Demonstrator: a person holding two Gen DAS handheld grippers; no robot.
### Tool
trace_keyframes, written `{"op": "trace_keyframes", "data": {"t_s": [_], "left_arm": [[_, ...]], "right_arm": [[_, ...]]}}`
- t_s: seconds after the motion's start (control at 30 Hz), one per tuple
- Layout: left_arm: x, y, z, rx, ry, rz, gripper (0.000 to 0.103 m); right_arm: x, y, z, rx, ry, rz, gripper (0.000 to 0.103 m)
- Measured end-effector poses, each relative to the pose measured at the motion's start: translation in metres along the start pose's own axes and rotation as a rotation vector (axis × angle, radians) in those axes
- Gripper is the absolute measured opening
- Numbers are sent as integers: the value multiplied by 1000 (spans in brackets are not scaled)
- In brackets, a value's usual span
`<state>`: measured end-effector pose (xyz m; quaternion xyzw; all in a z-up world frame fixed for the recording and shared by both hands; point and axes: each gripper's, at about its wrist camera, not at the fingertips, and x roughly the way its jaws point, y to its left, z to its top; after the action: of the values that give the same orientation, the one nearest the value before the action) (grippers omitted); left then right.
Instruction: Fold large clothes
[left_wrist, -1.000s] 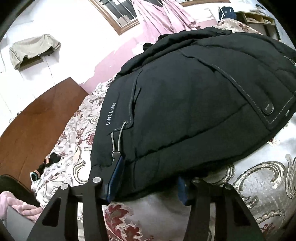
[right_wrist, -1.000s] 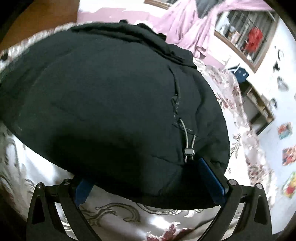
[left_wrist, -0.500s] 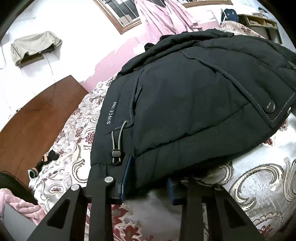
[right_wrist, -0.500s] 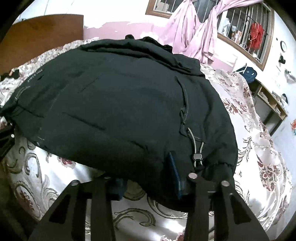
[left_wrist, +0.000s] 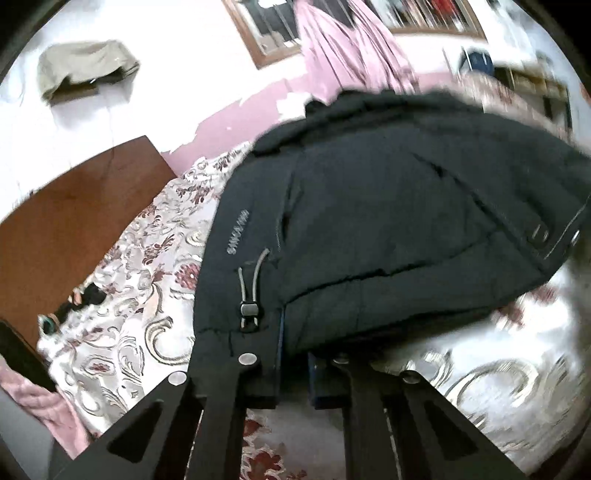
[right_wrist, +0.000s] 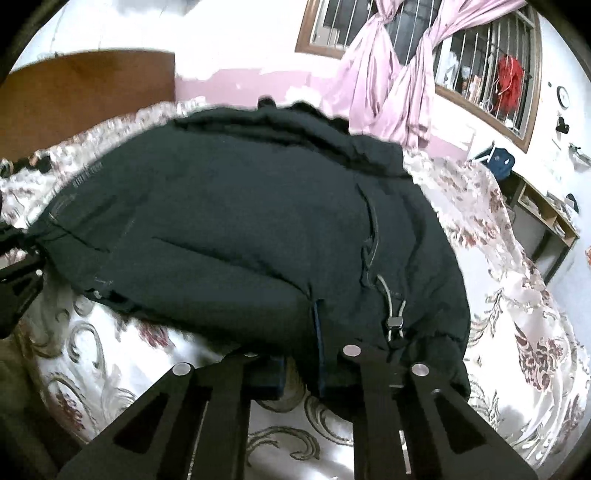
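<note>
Both cameras sit low and very close over a patterned bedspread (left_wrist: 122, 332), each looking forward along its own gripper's two black fingers, which fill the bottom of the frame. The left wrist view faces a black jacket (left_wrist: 388, 229) from its left hem corner, with a wooden headboard (left_wrist: 74, 206) at left of the frame. The right wrist view faces the same jacket (right_wrist: 240, 229) from its right hem corner; both share the jacket, headboard (right_wrist: 85, 96) and pink curtains (right_wrist: 373, 81).

A floral-covered bed (right_wrist: 517, 295) carries the black jacket (right_wrist: 240, 229) spread across it.
</note>
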<state>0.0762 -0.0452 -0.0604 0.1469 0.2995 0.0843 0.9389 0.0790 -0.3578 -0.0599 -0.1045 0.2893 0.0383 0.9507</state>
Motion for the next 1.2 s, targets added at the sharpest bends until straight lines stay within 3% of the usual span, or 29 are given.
{"op": "trace_keyframes", "data": {"t_s": [0.2,0.4,0.9,1.2], "left_arm": [[-36,19,21,-74,-122,-14,7],[-70,42,41,-140,-188,-52,6],[-168,76,31,-124,-244,-100,6],[-170,90,69,-114,-297,-110,6]], "right_arm": [[-20,-8,3,41,-68,18,7],[-56,-18,14,67,-169,21,6],[-170,-30,12,127,-354,80,5],[-189,-34,33,129,-422,78,5]]}}
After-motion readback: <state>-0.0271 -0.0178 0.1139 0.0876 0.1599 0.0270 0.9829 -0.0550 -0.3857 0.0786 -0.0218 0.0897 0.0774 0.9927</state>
